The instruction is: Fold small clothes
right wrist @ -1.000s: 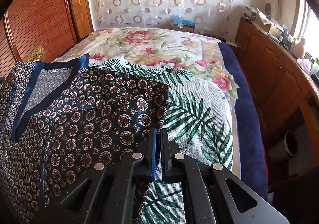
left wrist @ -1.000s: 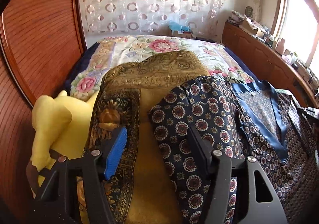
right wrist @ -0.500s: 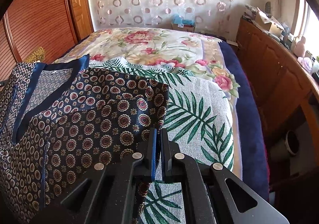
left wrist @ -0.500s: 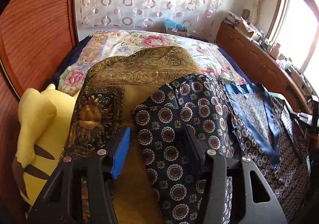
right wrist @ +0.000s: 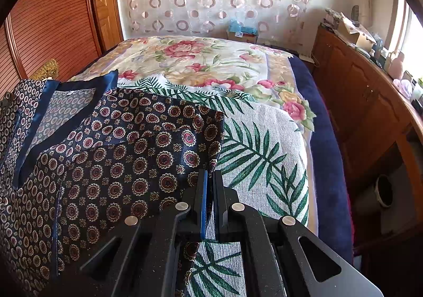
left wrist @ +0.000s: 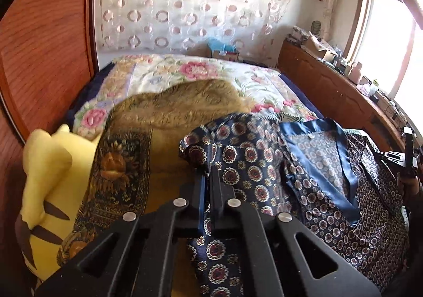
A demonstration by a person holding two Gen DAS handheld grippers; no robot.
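**Both sleeves pinched, the fold about to begin**

The left gripper [left wrist: 207, 178] is standing clenched now: its jaws have just been closing, and where they were gaping over the near left sleeve a moment ago, they are now meeting on the sleeve's edge with the dark medallion cloth caught between them. The shirt [left wrist: 312, 170] is lying spread on the bed [right wrist: 201, 64], collar away from me, its left sleeve resting over a gold patterned throw [left wrist: 169, 112] beside a yellow plush toy [left wrist: 45, 164]. On the other side the right gripper [right wrist: 208, 180] is keeping its jaws pressed together at the edge of the right sleeve [right wrist: 164, 143], where it overlaps a palm-leaf towel [right wrist: 264, 143]; it is probably nipping the hem, though the cloth between the pads is hard to make out from here. With both sleeves seemingly in hand, I reckon the person is getting ready to lift and carry them inward across the chest.
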